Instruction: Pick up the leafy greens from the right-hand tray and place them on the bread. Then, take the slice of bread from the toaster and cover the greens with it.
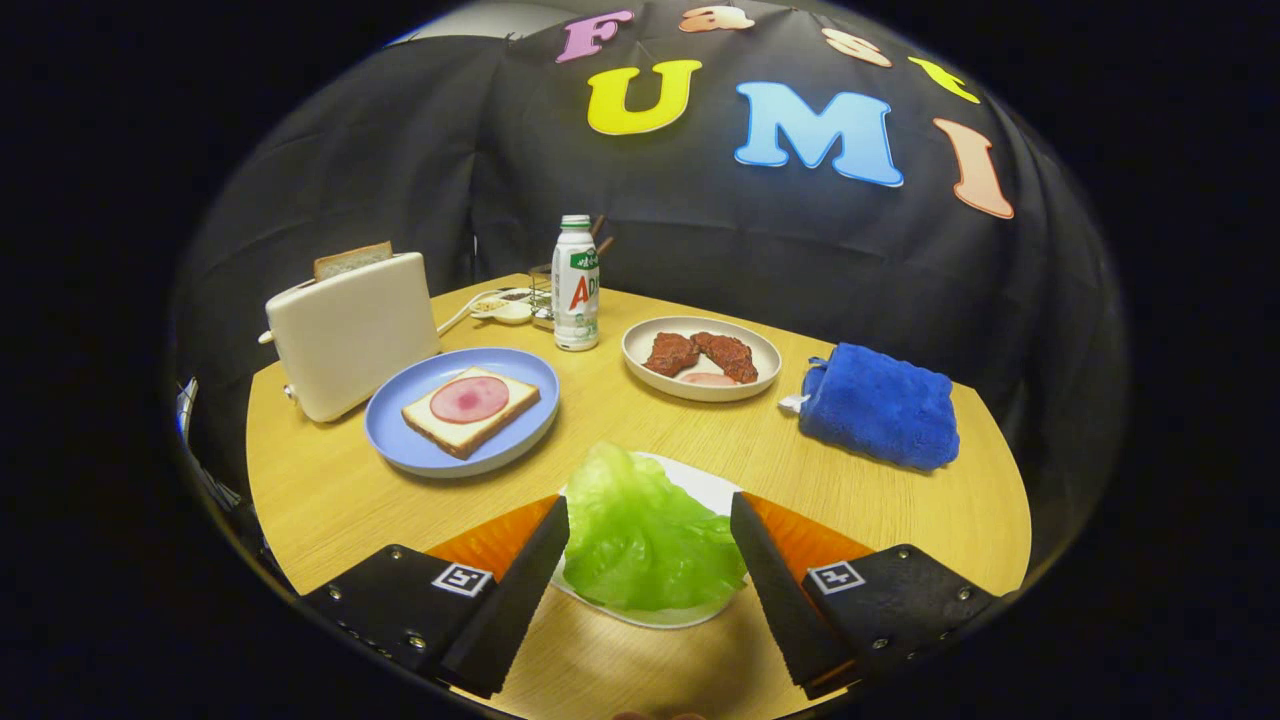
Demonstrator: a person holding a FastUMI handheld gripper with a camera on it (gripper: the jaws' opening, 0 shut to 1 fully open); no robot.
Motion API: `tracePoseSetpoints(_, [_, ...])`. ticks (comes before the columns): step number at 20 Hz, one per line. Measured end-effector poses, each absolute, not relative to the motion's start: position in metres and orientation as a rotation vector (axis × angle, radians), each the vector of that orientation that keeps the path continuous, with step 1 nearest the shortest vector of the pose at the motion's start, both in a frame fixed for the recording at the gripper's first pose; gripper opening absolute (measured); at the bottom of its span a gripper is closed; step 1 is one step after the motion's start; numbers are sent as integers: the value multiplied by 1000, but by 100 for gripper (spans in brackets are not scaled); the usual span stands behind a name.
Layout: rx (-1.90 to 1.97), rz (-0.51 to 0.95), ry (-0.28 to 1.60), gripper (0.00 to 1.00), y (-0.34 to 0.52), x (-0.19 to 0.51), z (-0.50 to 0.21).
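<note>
While the first step of the task is in hand, the round wooden worktop (330, 490) spreads out beyond the tongs (649, 545), which are spread wide and grasp nothing, one finger on either side of the greens. Far ahead and to the left stands the white toaster (345, 335), a slice of bread (352, 259) poking from its slot. Off to the right lies a folded blue cloth (878, 405). Ahead and left of the fingers sits the blue plate (400, 440), carrying the open slice of bread (470, 410) topped with a pink round of meat (469, 399). Straight ahead, further off, are a dish of brown pieces (700, 358) and a small bottle (576, 285). The lettuce leaf (645, 535) lies on its white tray (715, 488) between the fingers. The next move, I judge, calls for lowering and closing gently on the leaf, since it looks soft and crumpled.
</note>
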State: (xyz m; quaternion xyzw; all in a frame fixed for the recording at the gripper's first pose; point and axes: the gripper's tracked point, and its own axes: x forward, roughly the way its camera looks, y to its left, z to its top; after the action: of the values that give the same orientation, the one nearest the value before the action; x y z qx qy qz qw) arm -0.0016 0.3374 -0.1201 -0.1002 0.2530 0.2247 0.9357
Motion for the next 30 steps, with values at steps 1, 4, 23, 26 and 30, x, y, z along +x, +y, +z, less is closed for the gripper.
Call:
tracePoseSetpoints(1, [-207, 447, 544, 99, 338, 1, -129])
tracePoseSetpoints(4, [-196, 447, 626, 98, 344, 1, -151])
tracePoseSetpoints(23, [-69, 442, 438, 0, 367, 0, -86])
tracePoseSetpoints(26, [-62, 470, 409, 0, 388, -4, -75])
tracePoseSetpoints(30, [-93, 480, 372, 0, 417, 0, -65])
